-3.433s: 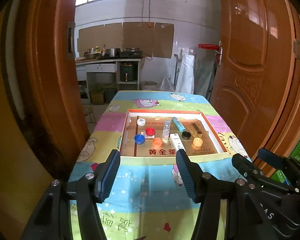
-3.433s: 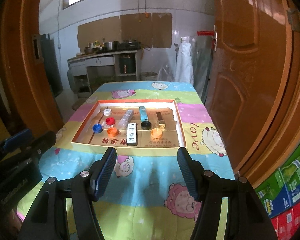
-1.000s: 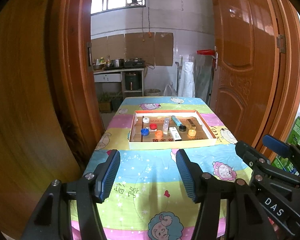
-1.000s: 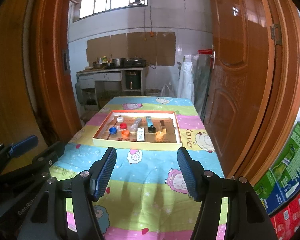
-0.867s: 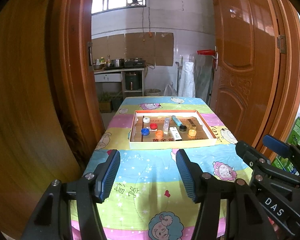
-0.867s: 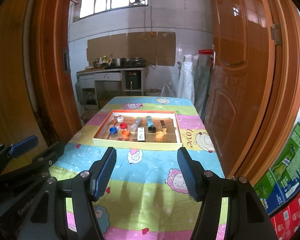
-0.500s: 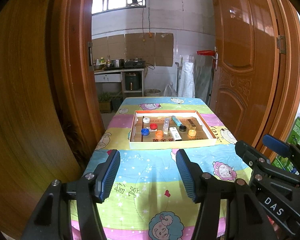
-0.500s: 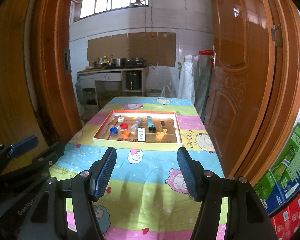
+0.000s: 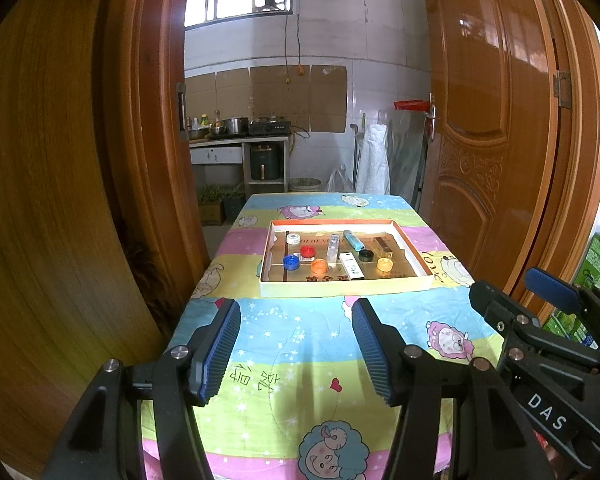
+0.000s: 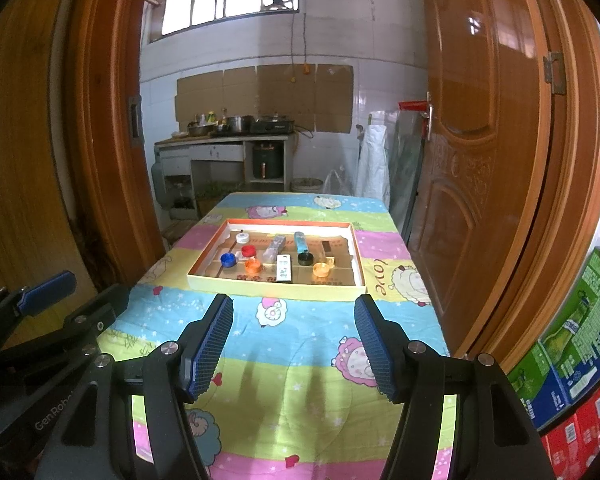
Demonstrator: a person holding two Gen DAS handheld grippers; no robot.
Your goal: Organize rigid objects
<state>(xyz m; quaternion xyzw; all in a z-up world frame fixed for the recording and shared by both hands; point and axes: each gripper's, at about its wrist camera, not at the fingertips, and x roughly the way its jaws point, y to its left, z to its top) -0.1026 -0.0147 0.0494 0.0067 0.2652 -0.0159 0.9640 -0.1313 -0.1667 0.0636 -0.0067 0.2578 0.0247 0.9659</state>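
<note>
Both my tongs gape empty over the cartoon tablecloth (image 9: 296, 344): left gripper (image 9: 296, 344), right gripper (image 10: 294, 346). Shallow cardboard tray (image 10: 276, 282), orange-rimmed, sits at 12 o'clock, well apart. Inside: blue cap (image 10: 228, 259), red cap (image 10: 248, 251), two orange caps (image 10: 253, 266), black cap (image 10: 305, 257), white cap (image 10: 242, 237), white box (image 10: 284, 268), clear bottle (image 10: 274, 247).

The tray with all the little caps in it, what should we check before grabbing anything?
1. Left gripper jaws open, nothing in them: ok.
2. Right gripper jaws open, nothing in them: ok.
3. Tray flat on the tablecloth: ok.
4. Grippers near the tray: not ok, both hang well short of it.
5. Blue cap and orange cap apart: ok.
6. White box easy to lift: cannot tell.
</note>
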